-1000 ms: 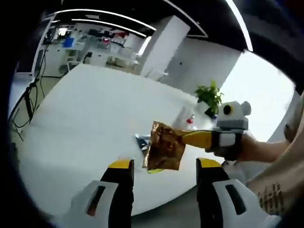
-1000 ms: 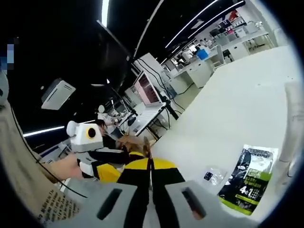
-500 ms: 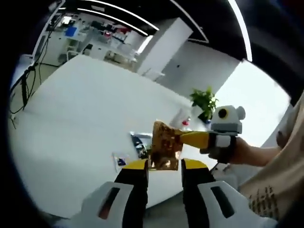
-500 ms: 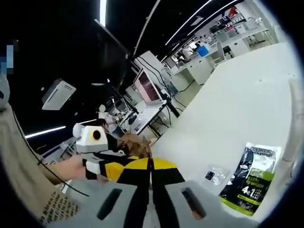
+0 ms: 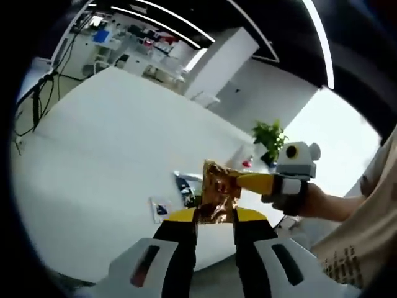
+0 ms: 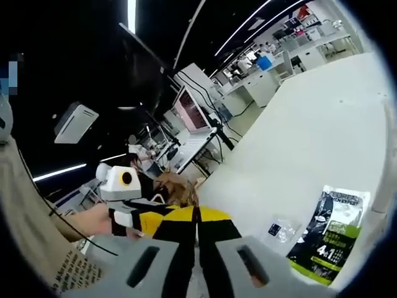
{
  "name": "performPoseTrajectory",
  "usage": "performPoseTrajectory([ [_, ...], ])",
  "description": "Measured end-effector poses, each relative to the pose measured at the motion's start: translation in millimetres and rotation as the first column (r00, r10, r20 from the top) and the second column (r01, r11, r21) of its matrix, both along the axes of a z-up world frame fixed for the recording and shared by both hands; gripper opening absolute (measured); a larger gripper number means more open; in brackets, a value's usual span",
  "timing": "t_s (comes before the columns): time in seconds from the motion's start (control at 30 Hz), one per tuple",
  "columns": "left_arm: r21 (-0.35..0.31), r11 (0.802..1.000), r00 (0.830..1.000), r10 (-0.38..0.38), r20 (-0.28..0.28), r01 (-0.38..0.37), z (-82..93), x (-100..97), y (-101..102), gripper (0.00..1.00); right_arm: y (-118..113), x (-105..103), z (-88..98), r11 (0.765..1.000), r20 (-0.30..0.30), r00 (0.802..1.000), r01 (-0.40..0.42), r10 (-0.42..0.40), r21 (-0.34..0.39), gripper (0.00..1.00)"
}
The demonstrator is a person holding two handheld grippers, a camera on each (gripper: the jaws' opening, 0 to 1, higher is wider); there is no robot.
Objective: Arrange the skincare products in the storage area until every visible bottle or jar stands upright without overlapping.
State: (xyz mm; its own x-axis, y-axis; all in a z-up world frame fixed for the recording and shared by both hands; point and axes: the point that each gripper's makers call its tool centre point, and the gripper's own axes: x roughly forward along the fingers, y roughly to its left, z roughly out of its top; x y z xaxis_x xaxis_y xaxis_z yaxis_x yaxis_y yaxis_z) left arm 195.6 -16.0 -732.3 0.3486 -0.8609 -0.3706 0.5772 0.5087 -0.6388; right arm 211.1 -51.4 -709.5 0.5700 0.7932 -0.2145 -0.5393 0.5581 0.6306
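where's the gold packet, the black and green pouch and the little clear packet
gold packet (image 5: 218,194), left gripper view, middle of its crinkled face
black and green pouch (image 6: 329,231), right gripper view, centre of its printed front
little clear packet (image 6: 278,229), right gripper view, its middle, flat on the table

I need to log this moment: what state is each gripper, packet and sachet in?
right gripper: shut on the gold packet's edge.
left gripper: jaws narrowed at the packet's lower edge; contact unclear.
gold packet: crinkled, held up off the table.
green-and-black pouch: lying flat on the white table.
small clear sachet: lying flat beside the pouch.
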Motion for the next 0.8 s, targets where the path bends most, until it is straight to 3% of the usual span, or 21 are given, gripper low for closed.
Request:
performPoseTrajectory([
  [0.07,-0.016,1.000,1.000,-0.007,-0.020,0.006,-1.0,-0.9,-1,0.31,2,1,1.8,1.000,0.004,1.000,-0.005,0.005,0.006,0.01],
  [0.37,-0.019,1.000,1.000,0.004,-0.022,-0.004,-3.6,8.5,0,0.07,-2,13,-7.0,0.999,-0.019,1.000,0.024,-0.024,-0.022,0.01],
  [0.8,-0.025,0.998,0.994,0.051,-0.094,-0.054,-18.3,21.2,-8,0.00,-12,31,-30.0,0.986,-0.022,0.995,0.098,-0.102,-0.138,0.01],
])
